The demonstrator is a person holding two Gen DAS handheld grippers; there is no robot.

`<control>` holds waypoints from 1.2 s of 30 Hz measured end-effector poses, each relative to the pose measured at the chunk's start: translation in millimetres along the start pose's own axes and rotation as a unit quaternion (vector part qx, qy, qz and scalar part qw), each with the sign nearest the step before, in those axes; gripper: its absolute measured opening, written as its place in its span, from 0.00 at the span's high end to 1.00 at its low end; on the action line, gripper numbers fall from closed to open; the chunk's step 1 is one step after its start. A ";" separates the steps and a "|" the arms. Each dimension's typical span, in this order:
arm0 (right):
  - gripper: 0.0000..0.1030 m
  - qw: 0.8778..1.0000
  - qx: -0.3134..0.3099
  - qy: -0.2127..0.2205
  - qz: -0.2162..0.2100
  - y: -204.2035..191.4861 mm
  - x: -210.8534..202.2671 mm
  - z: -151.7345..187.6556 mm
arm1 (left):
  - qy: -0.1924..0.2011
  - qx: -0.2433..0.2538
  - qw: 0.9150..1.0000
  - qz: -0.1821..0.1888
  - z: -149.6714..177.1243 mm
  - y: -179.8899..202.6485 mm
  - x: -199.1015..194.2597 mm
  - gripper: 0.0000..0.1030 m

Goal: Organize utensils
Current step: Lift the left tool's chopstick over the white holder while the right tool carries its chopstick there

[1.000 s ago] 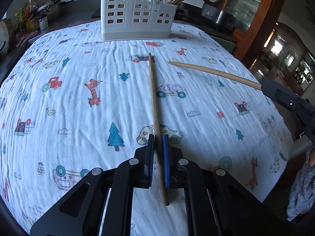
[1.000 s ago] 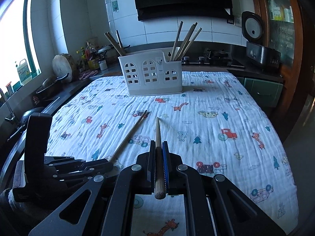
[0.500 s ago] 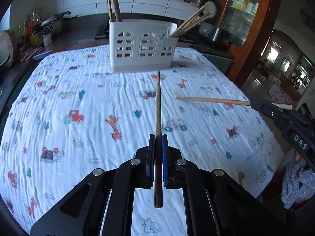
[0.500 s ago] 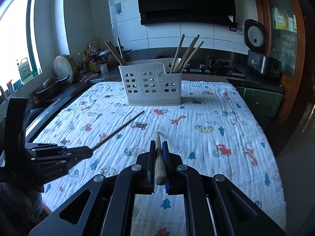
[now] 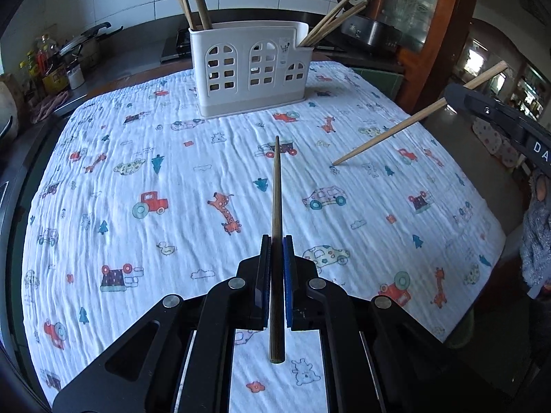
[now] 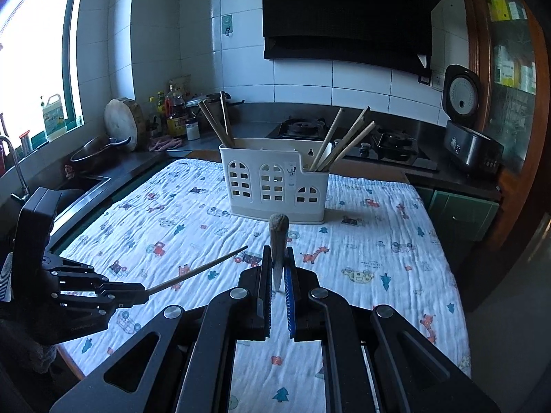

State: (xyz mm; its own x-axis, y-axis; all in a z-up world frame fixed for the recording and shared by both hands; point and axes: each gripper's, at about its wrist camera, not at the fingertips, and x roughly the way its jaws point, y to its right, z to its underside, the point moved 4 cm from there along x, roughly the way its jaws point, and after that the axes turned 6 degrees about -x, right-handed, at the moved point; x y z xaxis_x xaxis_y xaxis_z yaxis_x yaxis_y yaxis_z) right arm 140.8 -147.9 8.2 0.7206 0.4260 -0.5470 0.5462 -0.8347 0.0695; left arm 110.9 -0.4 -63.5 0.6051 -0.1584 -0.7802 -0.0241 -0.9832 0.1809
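Note:
My left gripper (image 5: 275, 241) is shut on a dark wooden chopstick (image 5: 276, 199) that points forward, above the cloth, toward the white utensil holder (image 5: 249, 69). My right gripper (image 6: 278, 251) is shut on a lighter chopstick (image 6: 278, 237). That chopstick is tilted steeply, thick end up and thin tip down toward the cloth; in the left wrist view it (image 5: 396, 130) slants down from the right. The holder (image 6: 275, 186) stands at the far middle of the table with several chopsticks in its left and right compartments.
The table carries a white cloth (image 5: 137, 172) printed with cartoon cars, trees and giraffes. A counter with pans and bottles (image 6: 165, 117) runs along the left. A stove (image 6: 396, 144) and rice cooker (image 6: 465, 130) stand behind. A wooden cabinet (image 5: 430, 17) is at the right.
Both grippers have lifted with their chopsticks. The left chopstick left the cloth and now points at the holder. The right chopstick has tipped from nearly level to steeply tilted, thin tip down.

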 end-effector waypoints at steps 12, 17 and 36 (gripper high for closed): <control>0.93 1.000 -0.007 0.003 -0.005 -3.8 7.4 -10.3 | 0.053 -0.015 0.998 -0.004 -20.9 -3.1 -18.9 0.95; 0.93 1.000 -0.007 -0.001 -0.009 0.1 12.6 -19.4 | 0.061 -0.015 0.998 -0.005 -32.4 -5.9 -21.9 0.95; 0.94 0.999 -0.015 0.013 -0.039 32.6 18.7 -127.3 | 0.136 -0.007 0.990 0.040 -139.2 -3.0 -74.5 0.95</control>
State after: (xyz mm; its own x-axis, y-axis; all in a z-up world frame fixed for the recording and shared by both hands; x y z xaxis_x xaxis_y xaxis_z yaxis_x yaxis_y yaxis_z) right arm 226.5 -122.6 106.5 0.6860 0.4978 -0.5306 0.6131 -0.7882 0.0532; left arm 176.6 27.0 77.4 0.7938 -0.2031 -0.5732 -0.0698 -0.9668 0.2459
